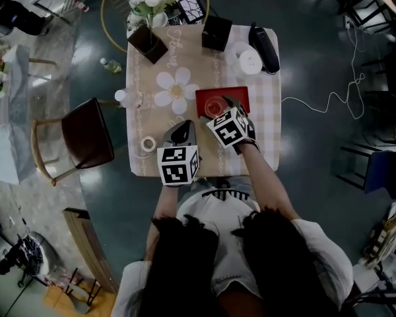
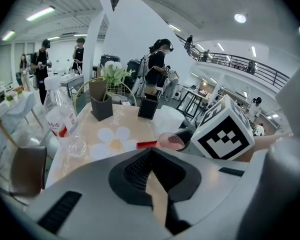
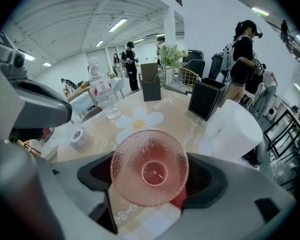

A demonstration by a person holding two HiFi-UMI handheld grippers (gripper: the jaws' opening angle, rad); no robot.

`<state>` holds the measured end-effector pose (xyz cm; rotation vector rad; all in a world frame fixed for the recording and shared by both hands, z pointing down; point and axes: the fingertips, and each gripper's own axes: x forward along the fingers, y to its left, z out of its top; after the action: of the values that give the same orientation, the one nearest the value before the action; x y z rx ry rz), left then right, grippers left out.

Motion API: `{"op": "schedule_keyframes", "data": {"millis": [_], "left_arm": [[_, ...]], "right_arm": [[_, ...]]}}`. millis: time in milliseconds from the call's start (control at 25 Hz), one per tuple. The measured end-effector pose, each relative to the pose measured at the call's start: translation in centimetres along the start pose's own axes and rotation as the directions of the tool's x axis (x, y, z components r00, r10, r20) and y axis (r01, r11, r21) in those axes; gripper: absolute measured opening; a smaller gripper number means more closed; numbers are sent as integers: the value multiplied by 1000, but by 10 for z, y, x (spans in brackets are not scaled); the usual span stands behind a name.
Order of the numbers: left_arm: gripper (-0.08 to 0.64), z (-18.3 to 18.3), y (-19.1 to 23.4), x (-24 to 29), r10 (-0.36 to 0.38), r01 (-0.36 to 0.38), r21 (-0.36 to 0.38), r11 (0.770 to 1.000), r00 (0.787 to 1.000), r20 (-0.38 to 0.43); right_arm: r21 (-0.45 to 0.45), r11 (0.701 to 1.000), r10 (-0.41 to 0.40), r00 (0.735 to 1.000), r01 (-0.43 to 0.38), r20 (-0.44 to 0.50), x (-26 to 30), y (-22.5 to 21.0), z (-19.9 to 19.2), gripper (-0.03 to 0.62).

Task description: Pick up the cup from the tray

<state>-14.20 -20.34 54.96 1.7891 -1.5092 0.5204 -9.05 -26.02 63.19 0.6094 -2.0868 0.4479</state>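
Well left of the tray (image 1: 236, 95) stand a bottle (image 1: 127, 98) and a tape roll (image 1: 148, 144), clear of any move. Nearer the tray, on its left and toward the person, the left gripper (image 2: 155, 184) hangs idle, its jaws together with nothing between them.

On the tray, the cup (image 3: 149, 168) sits between the jaws of the right gripper (image 3: 149, 189), which clamp its 2 sides. The grasp looks done and the lift is what is left. Whether the cup's base is off the tray already, I cannot tell from here.

Straight up from the tray is free. Beyond the tray a black box (image 1: 216, 33) and a white roll (image 1: 249, 62) stand near, so a forward swing is risky. Right of the tray the table (image 1: 264, 134) runs bare to its edge.
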Motion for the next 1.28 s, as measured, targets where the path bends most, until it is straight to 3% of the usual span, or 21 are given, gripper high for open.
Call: {"op": "schedule_keyframes", "data": {"millis": [280, 600, 1280], "left_arm": [[8, -2, -4, -3, -7, 7, 14, 1000, 1000, 6], [8, -16, -20, -3, -21, 22, 55, 998, 1000, -17], [8, -35, -66, 9, -126, 134, 118, 984, 989, -73]], "right_arm": [[5, 1000, -18, 999, 18, 43, -22, 1, -3, 405], [19, 999, -46, 998, 45, 34, -50, 3, -33, 405], [101, 990, -93, 996, 94, -14, -77, 4, -104, 405]]}}
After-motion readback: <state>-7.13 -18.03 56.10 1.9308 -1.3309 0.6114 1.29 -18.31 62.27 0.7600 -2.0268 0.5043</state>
